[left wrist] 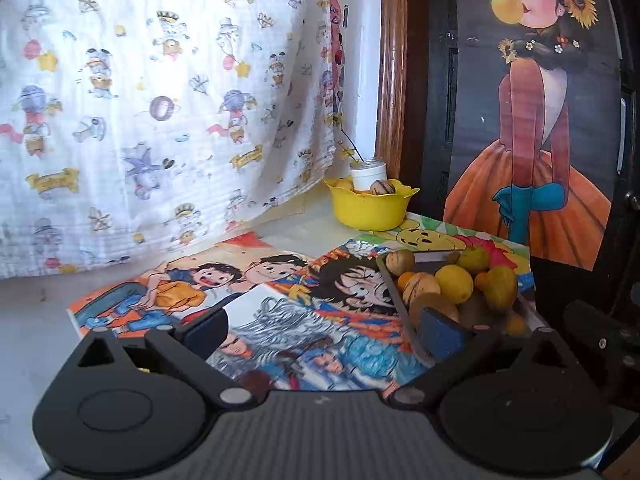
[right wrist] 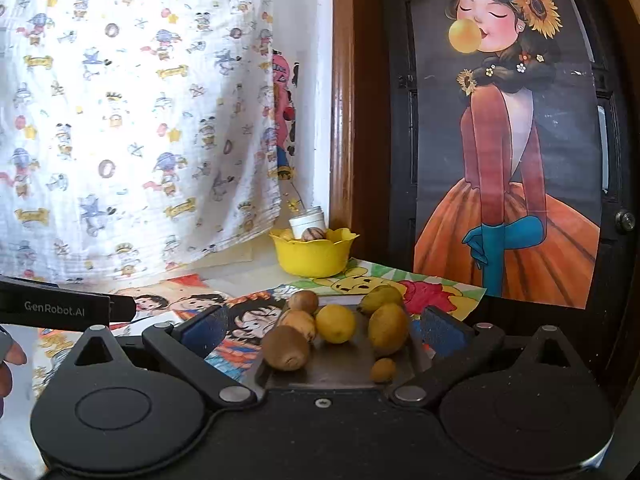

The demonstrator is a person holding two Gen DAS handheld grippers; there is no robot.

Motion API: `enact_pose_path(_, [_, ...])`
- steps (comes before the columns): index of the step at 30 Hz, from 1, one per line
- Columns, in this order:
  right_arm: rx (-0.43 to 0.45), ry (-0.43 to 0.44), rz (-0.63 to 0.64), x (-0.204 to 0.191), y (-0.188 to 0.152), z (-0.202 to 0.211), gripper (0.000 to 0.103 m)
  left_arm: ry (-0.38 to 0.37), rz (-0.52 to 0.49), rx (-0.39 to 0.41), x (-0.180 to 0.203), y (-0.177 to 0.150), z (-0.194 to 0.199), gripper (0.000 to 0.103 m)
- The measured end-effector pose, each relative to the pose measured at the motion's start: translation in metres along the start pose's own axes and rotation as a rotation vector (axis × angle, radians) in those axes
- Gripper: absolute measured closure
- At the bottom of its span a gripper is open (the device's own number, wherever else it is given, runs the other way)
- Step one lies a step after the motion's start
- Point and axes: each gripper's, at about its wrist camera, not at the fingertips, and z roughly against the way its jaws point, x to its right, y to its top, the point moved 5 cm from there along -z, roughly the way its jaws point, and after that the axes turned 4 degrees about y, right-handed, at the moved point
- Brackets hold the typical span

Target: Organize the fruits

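Our left gripper (left wrist: 324,330) hangs with its jaws spread wide and nothing between them, above the cartoon drawings (left wrist: 280,304) laid flat on the table; its right blue pad (left wrist: 440,334) sits just in front of the near corner of the metal tray (left wrist: 396,292). Our right gripper (right wrist: 322,328) is likewise spread and holding nothing, its two pads flanking the tray (right wrist: 344,372) on either side without touching the fruit.

On the tray we see a kiwi (right wrist: 286,347) at the near left, a lemon (right wrist: 335,323) in the middle, a yellow-green pear (right wrist: 387,327) to its right, a second pear (right wrist: 380,299) behind that, two brownish fruits (right wrist: 298,320) at the left rear, and one small round fruit (right wrist: 383,369) alone at the front.

Farther back, near the wall corner, stands a yellow scalloped bowl (right wrist: 314,258) holding a striped brown fruit (right wrist: 313,234) and a white jar (right wrist: 306,222). A cartoon-print cloth (right wrist: 132,120) hangs on the left; a poster of a girl in an orange skirt (right wrist: 508,152) stands on the right.
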Motion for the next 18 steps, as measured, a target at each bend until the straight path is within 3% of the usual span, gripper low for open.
enact_pose_path(18, [-0.009,0.028,0.018,-0.051,-0.027,0.036,0.001,0.001,0.01,-0.003,-0.048,-0.042,0.042,0.0])
